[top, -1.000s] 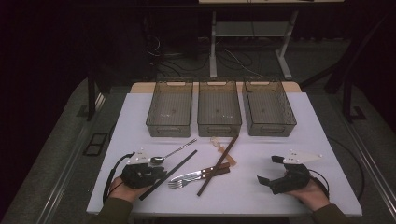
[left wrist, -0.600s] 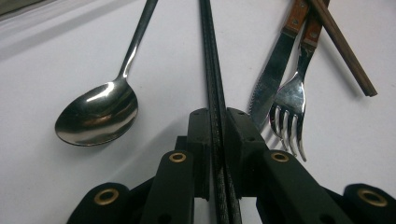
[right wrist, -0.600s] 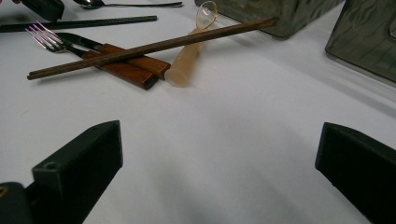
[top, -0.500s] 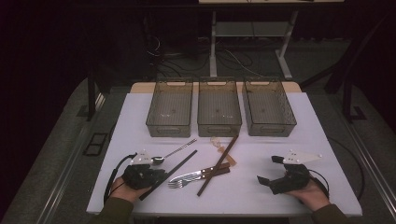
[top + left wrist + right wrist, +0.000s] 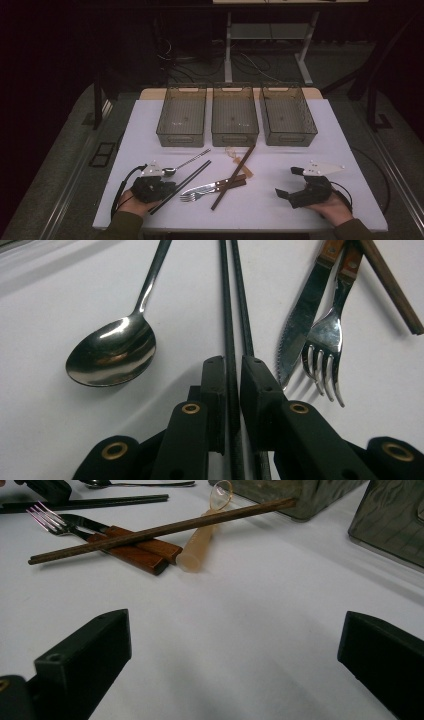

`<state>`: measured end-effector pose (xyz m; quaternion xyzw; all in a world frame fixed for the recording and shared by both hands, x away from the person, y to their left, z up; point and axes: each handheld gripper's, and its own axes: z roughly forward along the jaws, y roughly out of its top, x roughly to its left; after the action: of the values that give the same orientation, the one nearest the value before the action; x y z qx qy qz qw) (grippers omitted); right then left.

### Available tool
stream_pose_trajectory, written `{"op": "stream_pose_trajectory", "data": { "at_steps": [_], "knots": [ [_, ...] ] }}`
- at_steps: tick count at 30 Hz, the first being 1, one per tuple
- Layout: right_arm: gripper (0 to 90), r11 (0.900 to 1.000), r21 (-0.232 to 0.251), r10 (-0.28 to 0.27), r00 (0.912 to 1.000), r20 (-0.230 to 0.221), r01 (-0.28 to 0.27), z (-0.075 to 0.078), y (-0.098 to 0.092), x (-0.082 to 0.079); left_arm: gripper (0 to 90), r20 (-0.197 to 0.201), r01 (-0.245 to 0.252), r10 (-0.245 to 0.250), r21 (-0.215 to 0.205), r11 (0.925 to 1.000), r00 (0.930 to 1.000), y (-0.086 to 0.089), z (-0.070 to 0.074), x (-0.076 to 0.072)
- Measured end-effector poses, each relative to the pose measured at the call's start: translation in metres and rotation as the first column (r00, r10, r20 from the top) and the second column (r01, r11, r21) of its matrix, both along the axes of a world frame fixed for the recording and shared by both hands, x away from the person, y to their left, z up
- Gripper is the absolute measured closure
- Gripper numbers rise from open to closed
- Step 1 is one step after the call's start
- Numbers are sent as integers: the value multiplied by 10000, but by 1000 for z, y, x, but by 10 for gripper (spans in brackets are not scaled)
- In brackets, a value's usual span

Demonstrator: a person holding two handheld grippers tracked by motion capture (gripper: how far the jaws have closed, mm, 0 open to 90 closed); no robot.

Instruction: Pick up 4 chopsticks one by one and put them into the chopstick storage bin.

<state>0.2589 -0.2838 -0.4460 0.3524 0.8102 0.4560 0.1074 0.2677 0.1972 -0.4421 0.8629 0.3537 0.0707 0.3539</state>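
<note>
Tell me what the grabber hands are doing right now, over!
Left gripper shut on black chopsticks. Right gripper open, nothing between its jaws. Spoon and knife close beside the chopsticks, not touching them.

black chopsticks (image 5: 231, 315), silver spoon (image 5: 111, 351), white table (image 5: 150, 135).

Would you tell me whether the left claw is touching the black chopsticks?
Touching: the left gripper view shows the left claw closed on one of the black chopsticks.
</note>
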Motion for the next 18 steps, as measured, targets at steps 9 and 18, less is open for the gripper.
{"op": "stream_pose_trajectory", "data": {
  "at_steps": [9, 18],
  "knots": [
    [7, 10000, 15, -12, 10000, 0, 12, 0, 0, 0, 821, 276, 78, -91, 461, 9989, 9996, -3, 0, -2],
    [7, 10000, 16, 1, 10000, 37, -1, 0, 0, -1, 845, 299, -39, 21, 622, 9981, 9996, -6, 1, -2]
  ]
}}
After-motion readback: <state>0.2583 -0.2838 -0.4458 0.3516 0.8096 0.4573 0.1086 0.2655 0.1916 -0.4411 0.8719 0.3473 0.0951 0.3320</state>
